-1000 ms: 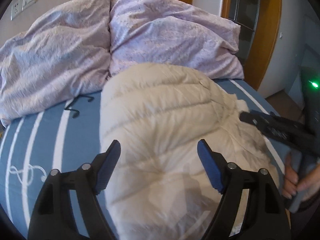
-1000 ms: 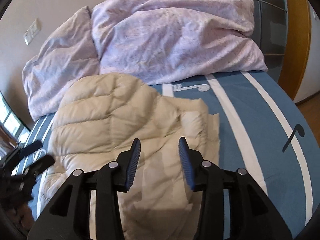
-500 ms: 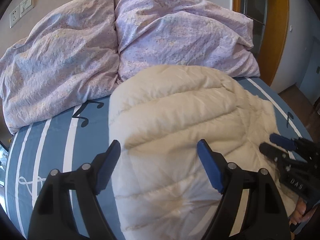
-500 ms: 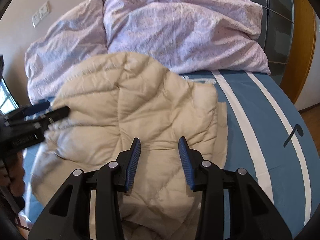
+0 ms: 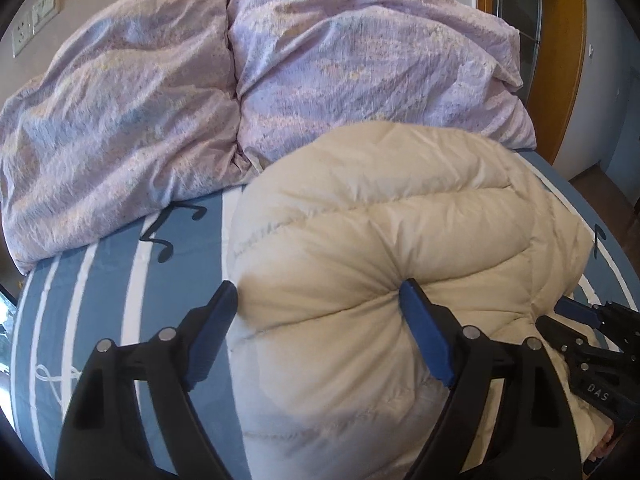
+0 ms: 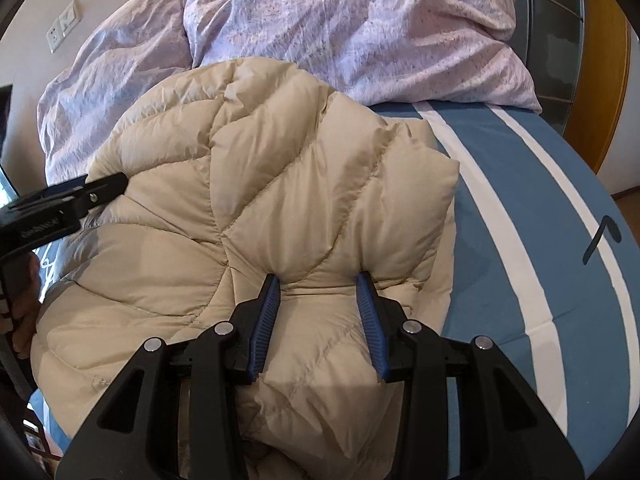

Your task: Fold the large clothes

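A cream puffer jacket [image 5: 380,264] lies bunched on a blue striped bed [image 5: 120,280], below two lilac pillows [image 5: 360,68]. The left gripper [image 5: 318,304], its fingers having just opened wider, straddles the jacket's left edge. The right gripper [image 6: 318,292], fingers half apart, presses into its near right part.

1. Both wrist views were bright with soft, even daylight and showed no harsh glare.
2. The gripper arms cast soft grey shadows on the cream down jacket [image 5: 380,248] near the lower edge of each view.
3. Fisheye distortion bowed the striped bed sheet [image 6: 540,216] and blackened the corners.
4. Focus was sharp, without motion blur.
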The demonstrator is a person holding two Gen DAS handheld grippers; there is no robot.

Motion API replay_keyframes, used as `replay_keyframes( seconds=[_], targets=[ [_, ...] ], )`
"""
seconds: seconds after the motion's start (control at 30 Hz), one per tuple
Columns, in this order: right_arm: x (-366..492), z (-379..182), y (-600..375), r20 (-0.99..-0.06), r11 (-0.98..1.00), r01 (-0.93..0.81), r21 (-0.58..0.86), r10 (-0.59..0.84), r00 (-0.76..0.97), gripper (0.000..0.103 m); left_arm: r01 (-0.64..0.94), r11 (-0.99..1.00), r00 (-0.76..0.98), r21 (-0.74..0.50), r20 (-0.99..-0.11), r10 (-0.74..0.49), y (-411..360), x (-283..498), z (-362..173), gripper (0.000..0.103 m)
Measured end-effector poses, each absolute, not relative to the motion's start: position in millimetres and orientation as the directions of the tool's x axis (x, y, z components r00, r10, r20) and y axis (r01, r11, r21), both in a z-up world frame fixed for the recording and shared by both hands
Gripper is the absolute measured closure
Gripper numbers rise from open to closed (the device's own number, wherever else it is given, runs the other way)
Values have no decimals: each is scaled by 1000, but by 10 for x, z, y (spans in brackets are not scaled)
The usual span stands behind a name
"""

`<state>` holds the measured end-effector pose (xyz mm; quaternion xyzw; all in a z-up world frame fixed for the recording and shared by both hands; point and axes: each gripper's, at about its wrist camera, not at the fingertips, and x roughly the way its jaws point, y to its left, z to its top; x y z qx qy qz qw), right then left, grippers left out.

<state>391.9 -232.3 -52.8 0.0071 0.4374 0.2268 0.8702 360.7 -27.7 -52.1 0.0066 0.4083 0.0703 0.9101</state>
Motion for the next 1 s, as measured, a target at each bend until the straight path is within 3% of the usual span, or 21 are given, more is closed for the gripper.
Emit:
replay_keyframes(
  seconds=[1.0],
  targets=[
    [3916,-588,-2321,-744,899,-383,214,404,532,62,-163,986,649,-27,-756,87,-122,3716,-961,9]
  ],
)
